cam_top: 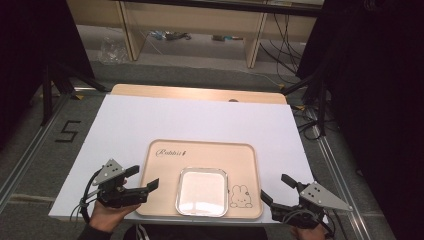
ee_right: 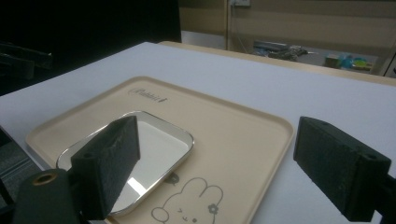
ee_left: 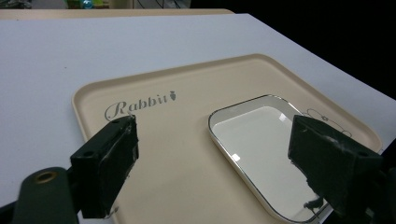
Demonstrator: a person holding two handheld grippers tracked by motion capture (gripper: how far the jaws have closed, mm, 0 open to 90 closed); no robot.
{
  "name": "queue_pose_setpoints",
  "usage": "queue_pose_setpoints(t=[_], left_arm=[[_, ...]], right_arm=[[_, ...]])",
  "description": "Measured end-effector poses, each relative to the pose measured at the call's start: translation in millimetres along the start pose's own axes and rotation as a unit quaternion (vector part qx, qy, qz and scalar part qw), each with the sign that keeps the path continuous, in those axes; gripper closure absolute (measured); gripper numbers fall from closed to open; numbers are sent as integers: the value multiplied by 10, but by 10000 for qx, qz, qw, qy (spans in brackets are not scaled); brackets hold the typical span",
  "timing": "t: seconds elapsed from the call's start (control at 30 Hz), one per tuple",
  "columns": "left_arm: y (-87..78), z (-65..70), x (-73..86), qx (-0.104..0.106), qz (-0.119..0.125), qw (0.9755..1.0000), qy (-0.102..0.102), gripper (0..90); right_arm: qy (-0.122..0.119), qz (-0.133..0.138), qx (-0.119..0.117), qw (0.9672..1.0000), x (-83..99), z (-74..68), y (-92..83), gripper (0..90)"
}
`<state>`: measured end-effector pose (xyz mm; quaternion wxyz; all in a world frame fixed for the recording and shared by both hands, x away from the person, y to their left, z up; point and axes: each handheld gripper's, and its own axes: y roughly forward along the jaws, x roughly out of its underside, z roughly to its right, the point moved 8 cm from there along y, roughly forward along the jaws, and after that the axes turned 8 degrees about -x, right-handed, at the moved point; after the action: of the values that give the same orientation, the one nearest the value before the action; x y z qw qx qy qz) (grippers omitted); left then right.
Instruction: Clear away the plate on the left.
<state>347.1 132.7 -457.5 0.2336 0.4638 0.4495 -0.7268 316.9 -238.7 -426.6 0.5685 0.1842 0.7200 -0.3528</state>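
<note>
Both tongs wide, flanking the tray at the frame's bottom.
Your left tongs (cam_top: 141, 178) and right tongs (cam_top: 274, 189) hold nothing; the metal dish (cam_top: 202, 191) sits low-centre on the beige tray (cam_top: 200, 150), with bare white desk (cam_top: 200, 117) above.

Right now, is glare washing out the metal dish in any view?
High view: the metal dish glares pale, rim clear. Left gripper view: bright streaks inside the dish, near fingers soft. Right gripper view: one small glint, beige tray evenly lit.

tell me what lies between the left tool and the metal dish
Only bare beige tray; high view shows nothing between left tool and dish.
</note>
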Motion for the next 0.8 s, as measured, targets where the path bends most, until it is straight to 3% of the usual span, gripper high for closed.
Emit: queue_pose_setpoints(t=[0.03,0.07,0.13,0.23,0.33,0.43,0.5,0.57,0.6,0.63,0.8], left_arm=[[-10,12,0,-5,21,10000,13,156],[-37,-3,15,6,-57,9998,202,155],[-57,6,20,3,-37,9997,232,154],[-93,9,31,-7,-18,9997,228,153],[-129,13,45,-3,1,9998,218,153],[-148,43,53,-50,81,10000,18,153],[-160,53,66,-52,93,9999,70,153],[-188,52,88,-21,12,9994,332,153],[-194,59,93,-36,9,9993,371,153],[-191,74,90,-30,51,9994,331,153],[-194,73,95,-86,41,9996,268,153]], right_arm=[[3,-2,0,10000,0,0,0,152],[3,-3,2,10000,0,0,0,152],[-55,-4,-14,10000,-2,5,1,152],[6,1,-10,10000,1,-2,2,152],[-151,-29,79,9999,-3,28,-11,152],[-147,-28,80,9999,-2,27,-10,152],[-106,-62,73,9999,3,21,-13,152],[-128,-51,85,9999,1,25,-13,152],[-128,-28,79,9999,-2,24,-11,152],[5,-2,-15,10000,2,-3,2,152],[-114,-68,64,9999,4,21,-13,152]])
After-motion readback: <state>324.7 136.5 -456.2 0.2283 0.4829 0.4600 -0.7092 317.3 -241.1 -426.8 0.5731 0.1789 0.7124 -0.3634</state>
